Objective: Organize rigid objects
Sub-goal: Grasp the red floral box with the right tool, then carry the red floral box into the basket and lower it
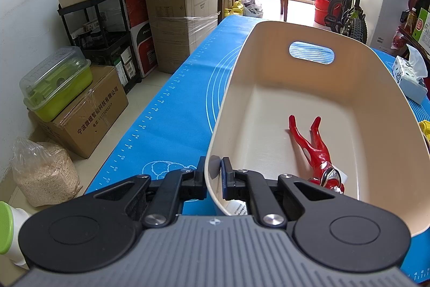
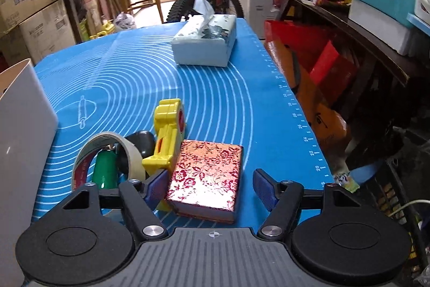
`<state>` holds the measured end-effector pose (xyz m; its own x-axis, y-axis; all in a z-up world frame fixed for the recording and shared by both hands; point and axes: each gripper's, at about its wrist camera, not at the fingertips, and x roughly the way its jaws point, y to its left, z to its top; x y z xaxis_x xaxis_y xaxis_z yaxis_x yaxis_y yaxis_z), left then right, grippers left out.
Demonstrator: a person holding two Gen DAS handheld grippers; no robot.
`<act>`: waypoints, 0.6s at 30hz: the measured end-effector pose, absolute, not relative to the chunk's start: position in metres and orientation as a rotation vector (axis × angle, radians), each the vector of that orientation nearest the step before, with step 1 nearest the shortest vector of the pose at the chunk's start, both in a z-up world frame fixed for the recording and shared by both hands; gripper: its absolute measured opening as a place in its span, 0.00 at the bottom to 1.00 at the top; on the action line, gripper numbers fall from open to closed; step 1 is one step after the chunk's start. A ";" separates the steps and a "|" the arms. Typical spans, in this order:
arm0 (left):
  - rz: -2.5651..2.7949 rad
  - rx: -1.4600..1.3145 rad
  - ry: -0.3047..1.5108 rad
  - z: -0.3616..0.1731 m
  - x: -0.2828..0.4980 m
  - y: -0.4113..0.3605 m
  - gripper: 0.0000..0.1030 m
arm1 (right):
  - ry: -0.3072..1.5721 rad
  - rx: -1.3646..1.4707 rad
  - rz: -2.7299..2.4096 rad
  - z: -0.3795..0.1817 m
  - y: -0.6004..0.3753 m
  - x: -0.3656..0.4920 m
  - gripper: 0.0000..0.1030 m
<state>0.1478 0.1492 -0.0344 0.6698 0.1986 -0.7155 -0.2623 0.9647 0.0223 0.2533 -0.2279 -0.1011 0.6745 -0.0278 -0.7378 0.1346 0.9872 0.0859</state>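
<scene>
My left gripper (image 1: 213, 169) is shut on the near rim of a cream plastic basket (image 1: 309, 34), one finger outside the wall and one inside. A red toy figure (image 1: 317, 150) lies on the basket floor. In the right wrist view, my right gripper (image 2: 208, 183) is open and straddles a shiny red floral box (image 2: 212, 166) lying flat on the blue mat (image 2: 215, 99). The left pad is close to the box's side; the right pad stands clear of it. To the box's left sit a yellow toy (image 2: 168, 131), a tape roll (image 2: 107, 152), a green cylinder (image 2: 104, 171) and a black object (image 2: 139, 142).
The basket wall (image 2: 21, 139) rises at the left of the right wrist view. A tissue box (image 2: 204, 42) sits at the far end of the mat. The table's right edge drops to red bags (image 2: 322, 66). Cartons (image 1: 182, 13) and a bicycle (image 1: 349, 13) stand beyond.
</scene>
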 end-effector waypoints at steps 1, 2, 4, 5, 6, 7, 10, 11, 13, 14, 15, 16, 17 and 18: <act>0.260 -0.085 0.796 -0.034 0.148 0.149 0.12 | 0.823 0.139 -0.070 -0.100 -0.227 0.252 0.59; 0.260 -0.085 0.796 -0.034 0.148 0.150 0.12 | 0.824 0.121 -0.075 -0.099 -0.226 0.251 0.58; 0.260 -0.084 0.796 -0.034 0.148 0.149 0.12 | 0.824 0.099 -0.086 -0.098 -0.225 0.250 0.58; 0.259 -0.084 0.796 -0.034 0.148 0.150 0.12 | 0.825 0.107 -0.086 -0.098 -0.227 0.249 0.58; 0.259 -0.084 0.796 -0.034 0.148 0.149 0.12 | 0.824 0.120 -0.087 -0.098 -0.229 0.247 0.58; 0.260 -0.084 0.796 -0.034 0.148 0.149 0.12 | 0.822 0.127 -0.089 -0.097 -0.231 0.245 0.58; 0.260 -0.084 0.796 -0.034 0.148 0.149 0.12 | 0.801 0.131 -0.099 -0.092 -0.238 0.238 0.58; 0.260 -0.084 0.795 -0.034 0.148 0.149 0.12 | 0.791 0.132 -0.100 -0.090 -0.240 0.236 0.58; 0.260 -0.086 0.795 -0.034 0.148 0.150 0.12 | 0.770 0.139 -0.100 -0.083 -0.244 0.232 0.58; 0.260 -0.087 0.795 -0.034 0.148 0.150 0.12 | 0.756 0.141 -0.099 -0.077 -0.245 0.229 0.58; 0.261 -0.087 0.795 -0.033 0.148 0.151 0.12 | 0.742 0.142 -0.097 -0.073 -0.245 0.227 0.58; 0.261 -0.087 0.795 -0.033 0.148 0.151 0.12 | 0.724 0.143 -0.091 -0.066 -0.245 0.225 0.58; 0.261 -0.087 0.795 -0.033 0.147 0.152 0.12 | 0.710 0.144 -0.084 -0.061 -0.246 0.224 0.58; 0.260 -0.087 0.795 -0.033 0.148 0.151 0.12 | 0.693 0.146 -0.076 -0.054 -0.245 0.223 0.58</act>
<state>0.1477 0.1509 -0.0335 0.6701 0.1982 -0.7153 -0.2631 0.9645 0.0208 0.2226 -0.2452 -0.0540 0.7671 -0.0215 -0.6411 0.1184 0.9870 0.1085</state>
